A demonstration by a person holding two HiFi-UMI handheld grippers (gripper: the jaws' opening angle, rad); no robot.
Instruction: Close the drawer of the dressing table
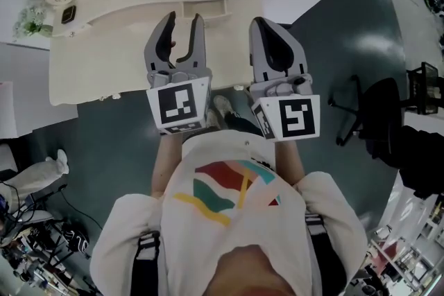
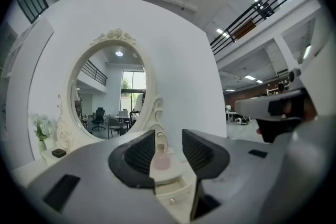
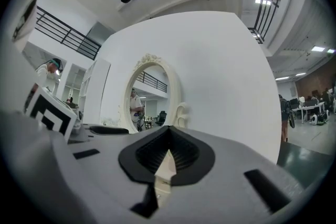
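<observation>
A small cream drawer [image 1: 208, 9] juts from the white dressing-table worktop [image 1: 104, 45] at upper centre. Just before it, the left gripper [image 1: 184, 23] gapes empty. The right gripper [image 1: 269, 28] is closed on nothing.

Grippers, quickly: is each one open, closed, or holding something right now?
Left gripper: open, holding nothing.
Right gripper: closed, empty.
</observation>
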